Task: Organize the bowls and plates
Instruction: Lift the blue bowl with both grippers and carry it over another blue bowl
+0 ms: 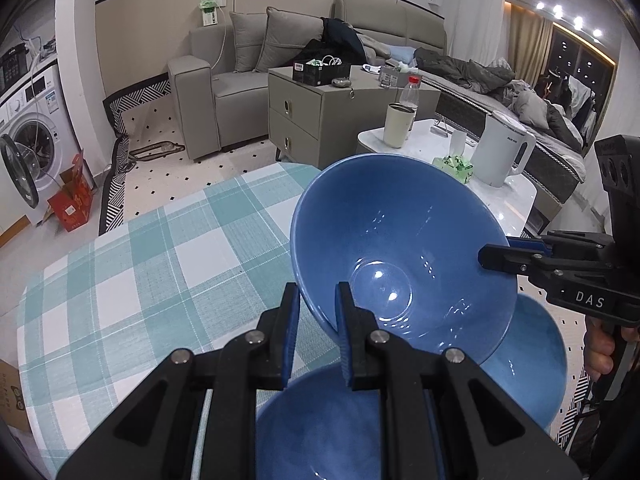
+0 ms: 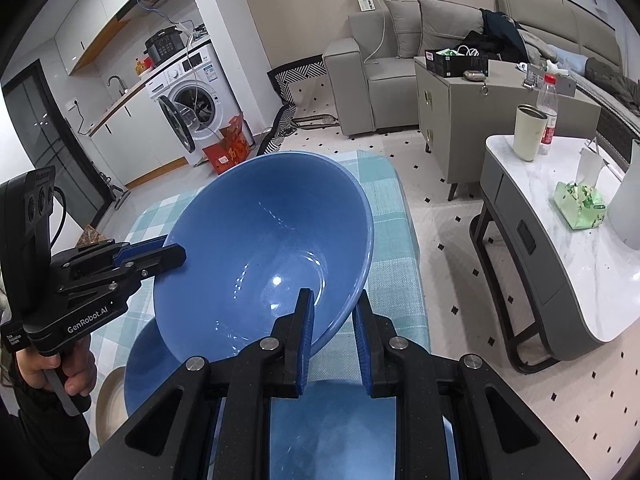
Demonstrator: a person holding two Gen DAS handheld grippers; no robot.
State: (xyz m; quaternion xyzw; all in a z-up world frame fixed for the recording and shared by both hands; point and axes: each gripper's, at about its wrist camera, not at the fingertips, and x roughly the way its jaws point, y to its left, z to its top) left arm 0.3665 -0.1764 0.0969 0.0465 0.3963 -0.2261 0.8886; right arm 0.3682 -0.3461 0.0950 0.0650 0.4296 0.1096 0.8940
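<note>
A large blue bowl (image 1: 404, 240) is held tilted above the checked tablecloth (image 1: 160, 264). My left gripper (image 1: 318, 312) is shut on its near rim, and my right gripper (image 2: 334, 320) is shut on the opposite rim of the same bowl (image 2: 264, 256). Each gripper shows in the other's view: the right one (image 1: 496, 258) and the left one (image 2: 172, 254). Below the held bowl lie two more blue bowls (image 1: 528, 360) (image 1: 320, 428), partly hidden by my fingers. A beige dish (image 2: 110, 396) shows at the lower left of the right wrist view.
A white marble coffee table (image 2: 560, 248) stands to the right with a cup (image 2: 530, 132), a bottle (image 2: 548, 108), a kettle (image 1: 504, 152) and a green packet (image 2: 580, 200). A grey cabinet (image 1: 308, 112), sofa (image 1: 224, 80) and washing machine (image 2: 192, 92) stand beyond the table.
</note>
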